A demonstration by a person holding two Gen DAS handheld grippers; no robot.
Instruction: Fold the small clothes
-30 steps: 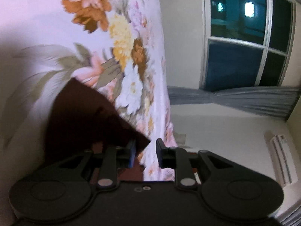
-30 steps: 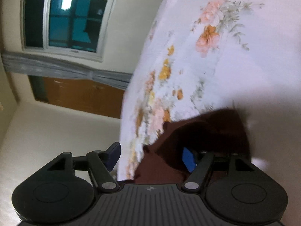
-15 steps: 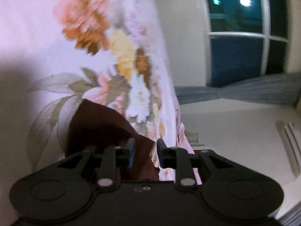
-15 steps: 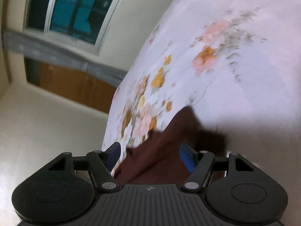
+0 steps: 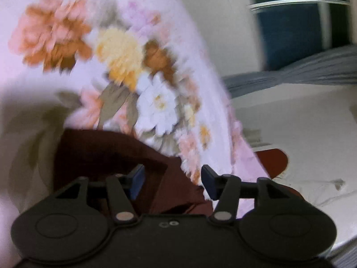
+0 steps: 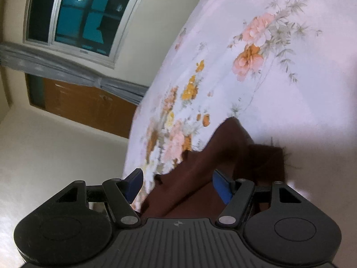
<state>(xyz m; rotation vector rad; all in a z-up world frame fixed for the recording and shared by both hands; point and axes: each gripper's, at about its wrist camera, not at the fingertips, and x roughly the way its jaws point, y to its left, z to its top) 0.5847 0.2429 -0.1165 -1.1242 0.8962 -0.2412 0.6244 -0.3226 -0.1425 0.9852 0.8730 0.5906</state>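
A small dark maroon garment (image 5: pixel 100 151) lies crumpled on the flowered bedsheet (image 5: pixel 125 51). My left gripper (image 5: pixel 173 183) hovers just over its near edge; its jaws are opening, the cloth lies beneath and between them, and neither blue pad presses on it. In the right wrist view the same garment (image 6: pixel 223 147) rises in a loose ridge. My right gripper (image 6: pixel 177 186) stands wide open around the garment's near part, and its pads do not touch the cloth. The left view is blurred by motion.
The bedsheet (image 6: pixel 279 84) fills the surface, with its edge (image 6: pixel 133 134) falling away toward a cream wall. A dark window (image 6: pixel 84 15), a grey curtain (image 6: pixel 67 67) and a brown wooden panel (image 6: pixel 84 107) stand beyond. A reddish-brown object (image 5: pixel 272 160) shows past the bed edge.
The left jaws, nearly shut on the garment's edge before, have spread apart and the left gripper has lifted and rolled. The cloth has bunched into a ridge in the right view.
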